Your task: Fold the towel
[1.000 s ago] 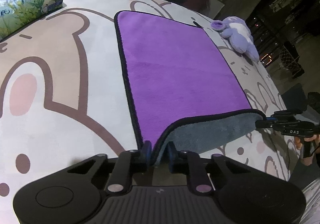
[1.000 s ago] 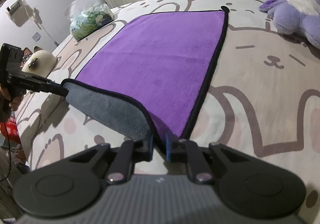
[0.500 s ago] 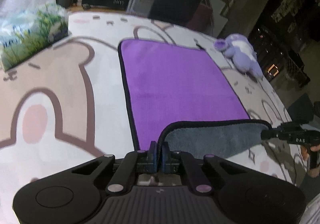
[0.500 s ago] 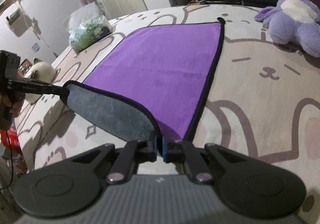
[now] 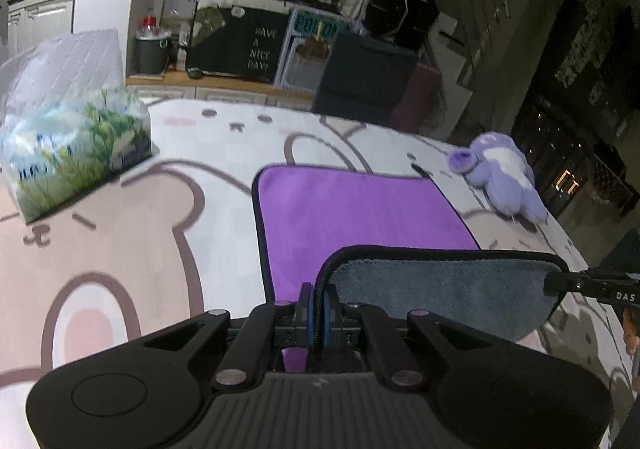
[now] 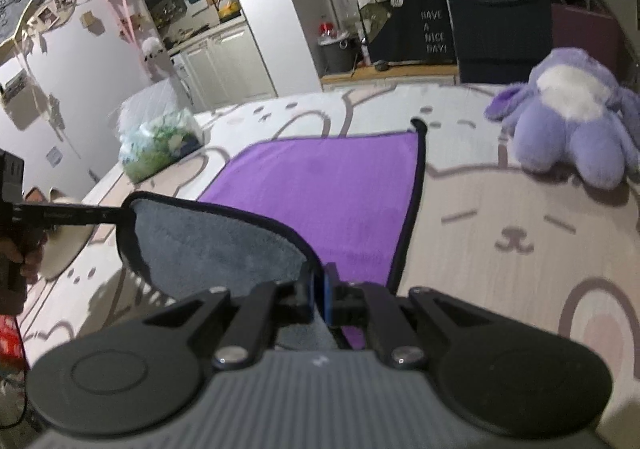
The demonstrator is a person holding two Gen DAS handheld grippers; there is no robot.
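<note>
Purple towel (image 5: 360,209) near edge is lifted, grey underside showing, left tool (image 5: 319,307) and right tool (image 6: 319,295) each clamped on a near corner, far half flat ahead on the bed (image 5: 120,241); fold barely started, carry-over and lay-down remain.

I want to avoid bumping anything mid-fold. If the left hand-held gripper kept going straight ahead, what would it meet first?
Probably only the towel itself, lying flat ahead of the left hand-held gripper; the plush sits off to the right.

"HAVE A NICE DAY!" on black board (image 5: 259,49); "DAS" on right tool (image 5: 552,287).
</note>
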